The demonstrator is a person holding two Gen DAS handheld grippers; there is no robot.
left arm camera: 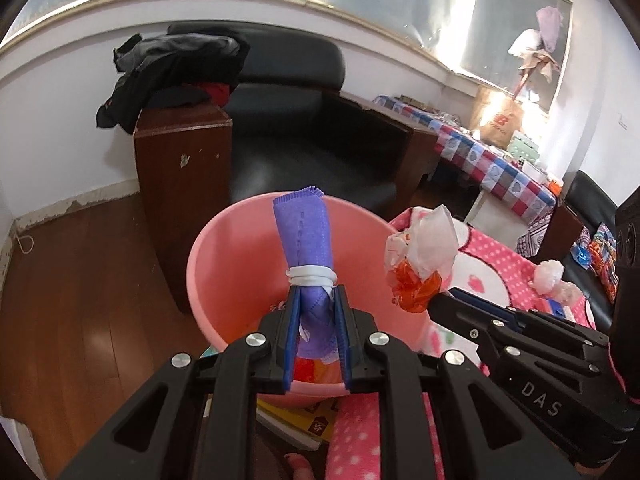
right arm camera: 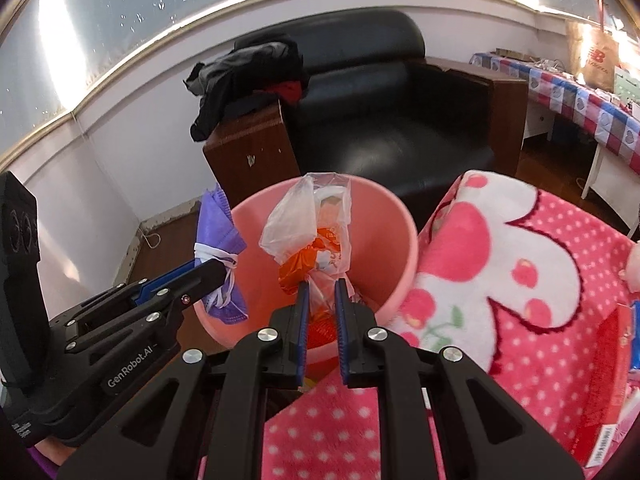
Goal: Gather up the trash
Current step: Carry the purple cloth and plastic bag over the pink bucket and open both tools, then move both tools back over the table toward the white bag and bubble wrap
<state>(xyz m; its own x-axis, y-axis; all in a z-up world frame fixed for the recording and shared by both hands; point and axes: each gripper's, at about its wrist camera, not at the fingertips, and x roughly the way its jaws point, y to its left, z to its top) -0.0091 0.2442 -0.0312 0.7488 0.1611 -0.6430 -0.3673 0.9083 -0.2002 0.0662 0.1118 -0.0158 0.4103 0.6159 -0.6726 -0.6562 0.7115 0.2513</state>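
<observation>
My left gripper (left arm camera: 316,300) is shut on a rolled purple face mask (left arm camera: 306,236) tied with its white strap, held over the pink bin (left arm camera: 224,248). My right gripper (right arm camera: 321,286) is shut on a crumpled clear and orange plastic wrapper (right arm camera: 312,232), also over the pink bin (right arm camera: 394,248). In the left wrist view the right gripper (left arm camera: 440,300) shows at right with the wrapper (left arm camera: 420,256). In the right wrist view the left gripper (right arm camera: 222,270) shows at left with the mask (right arm camera: 218,232). Orange trash lies in the bin bottom.
A pink dotted blanket (right arm camera: 520,264) covers the surface right of the bin, with a crumpled white tissue (left arm camera: 548,276) on it. A black armchair (left arm camera: 304,120) with clothes (left arm camera: 168,68) on its brown arm stands behind. A checked-cloth table (left arm camera: 492,164) is at right. Wood floor (left arm camera: 80,280) lies left.
</observation>
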